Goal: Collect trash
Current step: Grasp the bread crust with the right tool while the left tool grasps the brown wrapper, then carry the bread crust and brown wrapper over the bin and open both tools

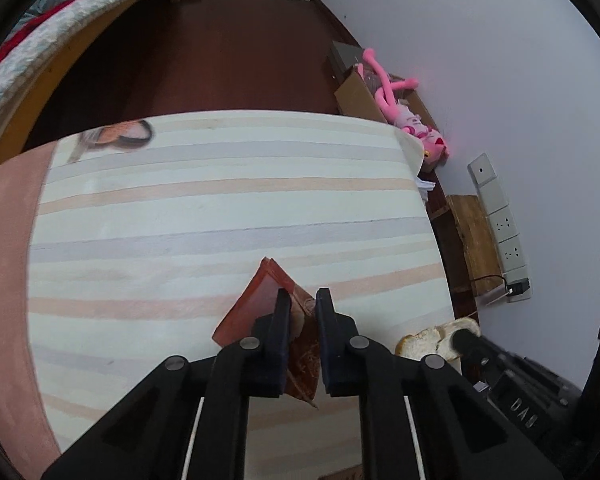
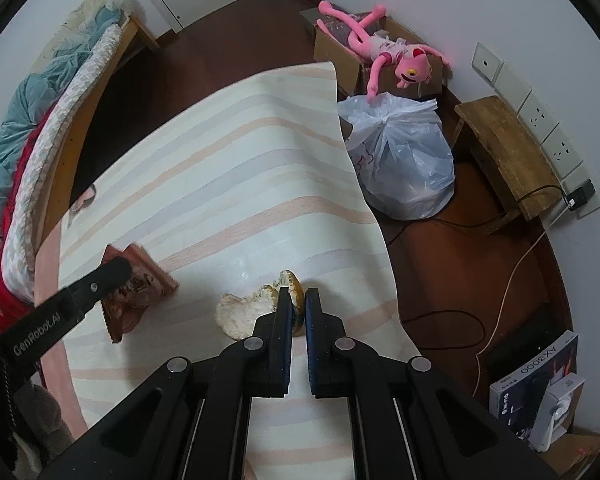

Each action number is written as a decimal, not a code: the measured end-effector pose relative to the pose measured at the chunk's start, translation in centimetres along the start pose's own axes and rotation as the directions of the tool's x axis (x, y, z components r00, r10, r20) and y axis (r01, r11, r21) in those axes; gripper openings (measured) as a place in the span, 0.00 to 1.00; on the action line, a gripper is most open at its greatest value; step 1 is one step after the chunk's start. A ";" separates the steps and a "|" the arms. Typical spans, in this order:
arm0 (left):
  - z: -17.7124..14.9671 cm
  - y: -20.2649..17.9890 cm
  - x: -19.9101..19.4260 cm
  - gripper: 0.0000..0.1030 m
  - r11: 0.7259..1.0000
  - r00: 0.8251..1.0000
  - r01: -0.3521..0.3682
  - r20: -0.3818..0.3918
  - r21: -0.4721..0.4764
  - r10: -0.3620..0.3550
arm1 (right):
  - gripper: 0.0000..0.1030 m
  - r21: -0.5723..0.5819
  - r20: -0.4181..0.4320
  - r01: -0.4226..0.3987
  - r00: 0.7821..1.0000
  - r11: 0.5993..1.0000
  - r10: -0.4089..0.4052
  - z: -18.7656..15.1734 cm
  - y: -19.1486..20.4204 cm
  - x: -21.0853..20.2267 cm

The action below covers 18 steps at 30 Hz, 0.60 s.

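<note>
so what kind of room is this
Most likely a bedroom in a home: a bed with rumpled bedding along one side, a pink plush toy on a cardboard box, and a striped table.

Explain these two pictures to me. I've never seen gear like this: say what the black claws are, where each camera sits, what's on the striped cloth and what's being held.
The black claws are two-finger grippers, one carried in each of a person's hands; no robot arm is involved. Each picture comes from a wide-angle camera mounted on a gripper, looking down along its fingers, so the room looks curved.

In the left-hand view, the left gripper is closed on a reddish-brown snack wrapper. In the right-hand view, the right gripper is closed on a torn piece of bread; the left gripper also shows there from the side.

Both bits of trash lie on a striped cloth. A white plastic bag sits on the floor beside it, below a pink plush toy.
</note>
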<state>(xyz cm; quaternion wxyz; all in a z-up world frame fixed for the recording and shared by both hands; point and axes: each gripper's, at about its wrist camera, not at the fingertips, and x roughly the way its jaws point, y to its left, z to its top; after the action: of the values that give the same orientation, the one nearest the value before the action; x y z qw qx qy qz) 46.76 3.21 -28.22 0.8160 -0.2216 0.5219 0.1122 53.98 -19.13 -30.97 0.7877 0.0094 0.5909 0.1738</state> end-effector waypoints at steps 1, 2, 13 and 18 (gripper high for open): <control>-0.3 0.4 -0.8 0.09 1.000 1.000 -0.010 0.016 -0.003 0.010 | 0.06 -0.008 0.009 -0.004 1.000 1.000 0.004 -0.3 0.3 -0.6; -0.6 0.7 -1.6 0.09 1.000 0.999 -0.020 0.030 0.000 0.020 | 0.06 -0.015 0.017 -0.006 1.000 1.000 0.007 -0.6 0.6 -1.1; -8.6 8.5 -16.4 0.09 0.985 0.958 -0.166 0.230 -0.043 0.172 | 0.06 -0.178 0.066 -0.122 0.989 0.976 0.135 -7.8 9.5 -9.5; -11.7 13.2 -22.8 0.09 0.977 0.935 -0.191 0.285 -0.097 0.211 | 0.06 -0.261 0.051 -0.201 0.974 0.944 0.221 -11.6 16.3 -12.5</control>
<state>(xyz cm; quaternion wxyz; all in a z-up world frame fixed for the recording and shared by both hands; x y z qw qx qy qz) 22.03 10.30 -15.07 0.8607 -0.1754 0.4110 0.2440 35.86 -9.60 -19.27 0.7822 -0.0213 0.5275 0.3309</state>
